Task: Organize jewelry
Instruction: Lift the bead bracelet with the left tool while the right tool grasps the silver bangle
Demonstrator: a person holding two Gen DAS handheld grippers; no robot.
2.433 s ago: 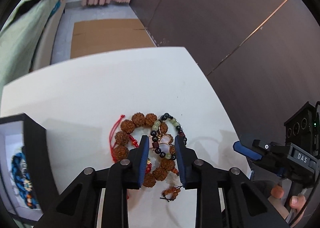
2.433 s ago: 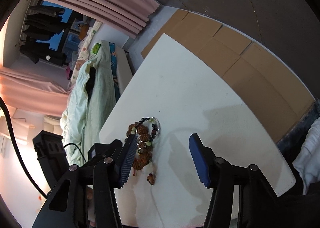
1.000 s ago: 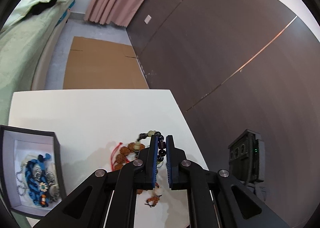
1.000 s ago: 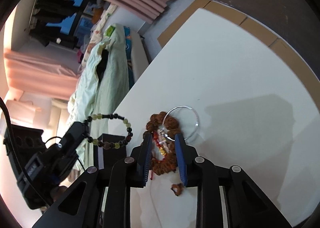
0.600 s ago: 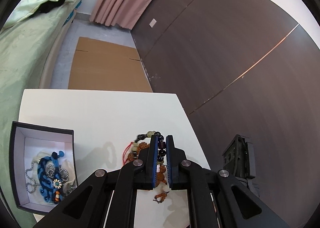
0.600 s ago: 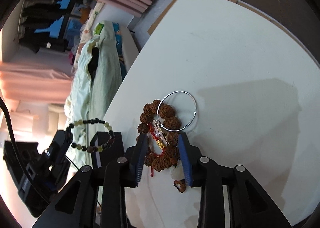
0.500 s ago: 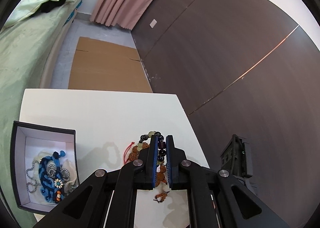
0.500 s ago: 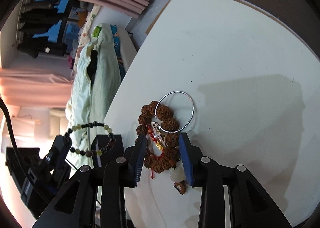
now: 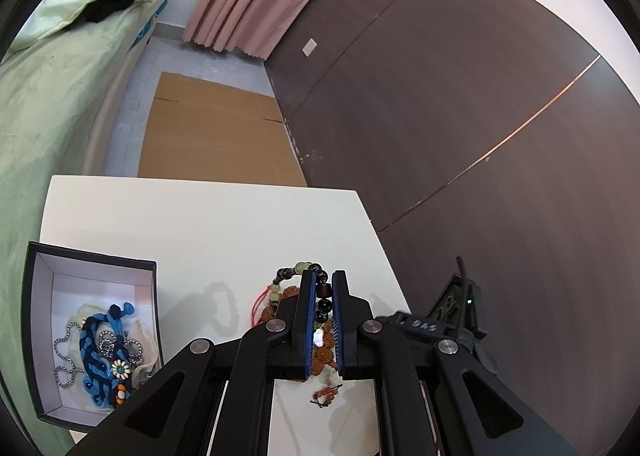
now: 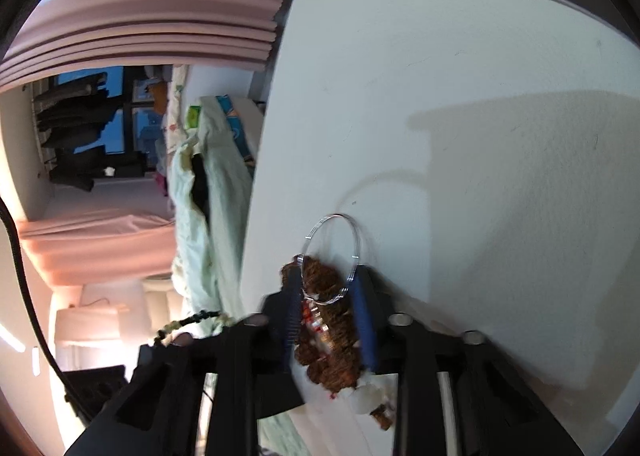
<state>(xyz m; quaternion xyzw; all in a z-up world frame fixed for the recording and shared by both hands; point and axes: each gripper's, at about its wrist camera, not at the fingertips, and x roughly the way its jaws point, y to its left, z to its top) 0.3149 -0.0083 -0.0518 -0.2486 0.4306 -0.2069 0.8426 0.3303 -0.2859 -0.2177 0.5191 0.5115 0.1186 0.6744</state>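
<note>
My left gripper is shut on a black-and-green bead bracelet and holds it above the white table. A black jewelry box with a white inside holds a blue braided bracelet and a silver chain. My right gripper is open, its jaws on either side of a brown seed-bead bracelet with red cord and a thin silver bangle on the table. The held bracelet also shows in the right wrist view, blurred, at lower left.
A small brown bead tassel lies near the table's front edge. Flat cardboard lies on the floor beyond the table. A bed with green bedding is on the left. A dark wall runs along the right.
My left gripper closed on the bead bracelet, lifted it off the pile and moved toward the box. My right gripper narrowed and came down over the brown bracelet and bangle.
</note>
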